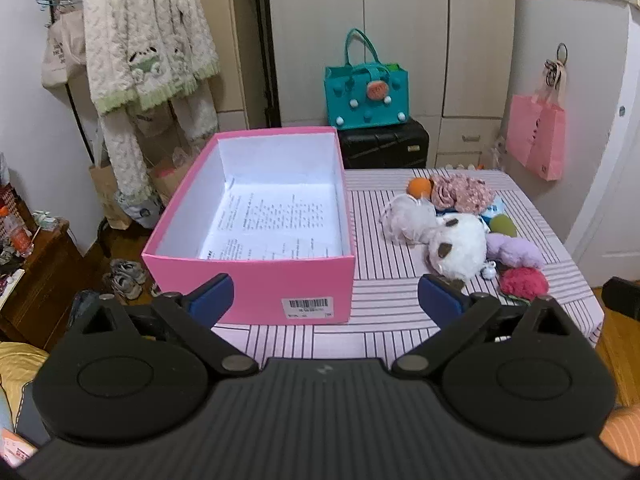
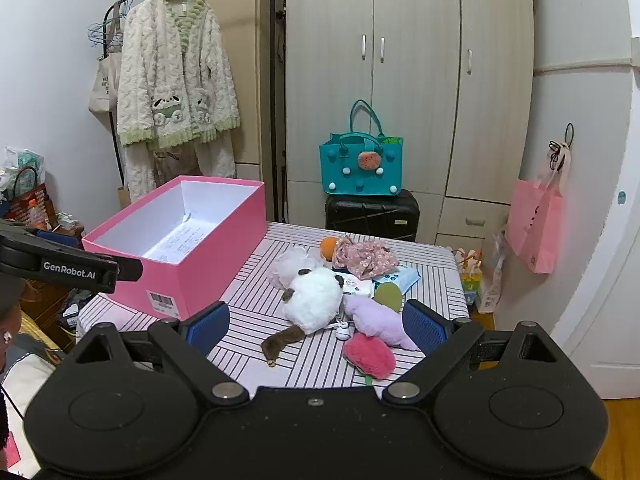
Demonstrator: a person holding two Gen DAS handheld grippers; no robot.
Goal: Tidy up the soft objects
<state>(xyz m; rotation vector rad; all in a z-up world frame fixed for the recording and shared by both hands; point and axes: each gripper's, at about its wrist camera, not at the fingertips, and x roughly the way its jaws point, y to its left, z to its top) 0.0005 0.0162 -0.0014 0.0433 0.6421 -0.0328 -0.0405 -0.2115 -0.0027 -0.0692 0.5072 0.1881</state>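
Two blue pads of the left gripper (image 1: pixel 326 298) stand wide apart and empty before the pink box (image 1: pixel 256 288), soft toys (image 1: pixel 460 236) off right, while the right gripper (image 2: pixel 316 322), equally spread, hovers near the toys, "GenRobot.AI" readable at left.

Bedroom interior: white walls, beige wardrobe (image 2: pixel 408 80) (doors closed), black suitcase (image 2: pixel 372 216) bearing a teal bag (image 2: pixel 360 168), clothes rack (image 2: pixel 120 20) with fleece robe (image 2: pixel 176 80), wooden floor (image 1: pixel 616 344).
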